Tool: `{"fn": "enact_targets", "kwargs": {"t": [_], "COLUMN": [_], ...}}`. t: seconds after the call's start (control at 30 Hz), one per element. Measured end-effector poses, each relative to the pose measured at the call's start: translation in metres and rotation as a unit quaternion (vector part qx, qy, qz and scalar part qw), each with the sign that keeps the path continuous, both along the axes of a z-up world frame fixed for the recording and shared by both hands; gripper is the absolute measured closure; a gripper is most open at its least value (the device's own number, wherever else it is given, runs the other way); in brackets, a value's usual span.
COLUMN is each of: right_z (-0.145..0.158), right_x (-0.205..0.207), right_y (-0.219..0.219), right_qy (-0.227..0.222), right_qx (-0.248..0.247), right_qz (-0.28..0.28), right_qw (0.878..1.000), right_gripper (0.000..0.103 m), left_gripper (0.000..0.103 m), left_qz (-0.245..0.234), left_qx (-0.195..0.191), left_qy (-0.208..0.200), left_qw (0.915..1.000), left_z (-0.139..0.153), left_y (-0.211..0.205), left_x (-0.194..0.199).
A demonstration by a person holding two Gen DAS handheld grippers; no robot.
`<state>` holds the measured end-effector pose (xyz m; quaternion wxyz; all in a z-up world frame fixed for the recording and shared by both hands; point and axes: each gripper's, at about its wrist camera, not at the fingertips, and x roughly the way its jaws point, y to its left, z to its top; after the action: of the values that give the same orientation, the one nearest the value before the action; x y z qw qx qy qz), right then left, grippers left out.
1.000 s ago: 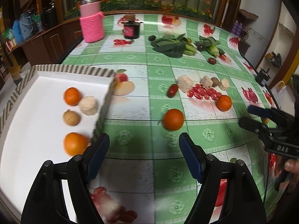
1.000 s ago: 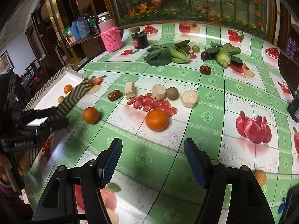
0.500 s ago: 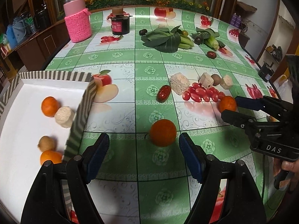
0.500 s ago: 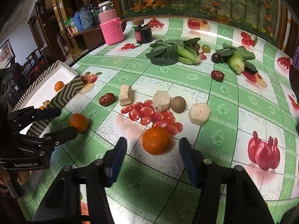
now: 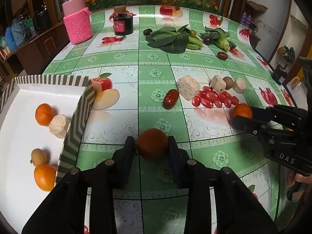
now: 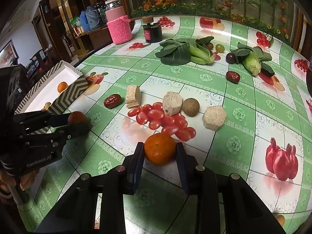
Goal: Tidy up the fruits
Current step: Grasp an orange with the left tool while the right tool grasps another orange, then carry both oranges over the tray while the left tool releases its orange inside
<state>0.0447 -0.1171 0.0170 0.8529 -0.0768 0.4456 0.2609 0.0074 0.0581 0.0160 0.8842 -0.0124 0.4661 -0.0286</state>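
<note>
My left gripper [image 5: 152,148] is shut on an orange [image 5: 152,144] that rests on the green tablecloth, just right of the white box [image 5: 76,124]. The box holds two oranges [image 5: 44,114], a beige block and a small brown fruit. My right gripper [image 6: 160,154] is shut on a second orange [image 6: 159,151] in front of the cherry tomatoes [image 6: 165,120]. The left gripper also shows in the right wrist view [image 6: 78,121], and the right gripper in the left wrist view [image 5: 243,115].
A red date [image 5: 171,101], beige blocks [image 5: 188,86] and a brown ball [image 5: 228,82] lie mid-table. Leafy greens [image 5: 171,39], corn [image 5: 222,42], a dark jar [image 5: 123,24] and a pink-sleeved jar [image 5: 77,22] stand at the back.
Both grippers moved forward and closed, each on its own orange. Before, both were open with the oranges ahead of the fingers.
</note>
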Motion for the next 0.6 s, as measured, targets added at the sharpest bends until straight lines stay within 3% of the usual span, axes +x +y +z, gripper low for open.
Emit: {"fn": "enact_targets", "kwargs": {"t": [0.33,0.6], "right_z": [0.018,0.034], "right_x": [-0.023,-0.038], "right_y": [0.002,0.034], "right_qy": [-0.006,-0.015], "right_qx": [0.029,0.038], "right_qz": [0.005,0.038], "right_qw": [1.000,0.998], "right_gripper": [0.070,0.070], "left_gripper": [0.072,0.072], "left_qz": [0.012,0.027], "left_qx": [-0.015,-0.010], "left_qy": [-0.016,-0.030], "left_qw": [0.9997,0.9991], "left_z": [0.017,0.037], "left_y": [0.012,0.034], "left_x": [-0.020,-0.036]}}
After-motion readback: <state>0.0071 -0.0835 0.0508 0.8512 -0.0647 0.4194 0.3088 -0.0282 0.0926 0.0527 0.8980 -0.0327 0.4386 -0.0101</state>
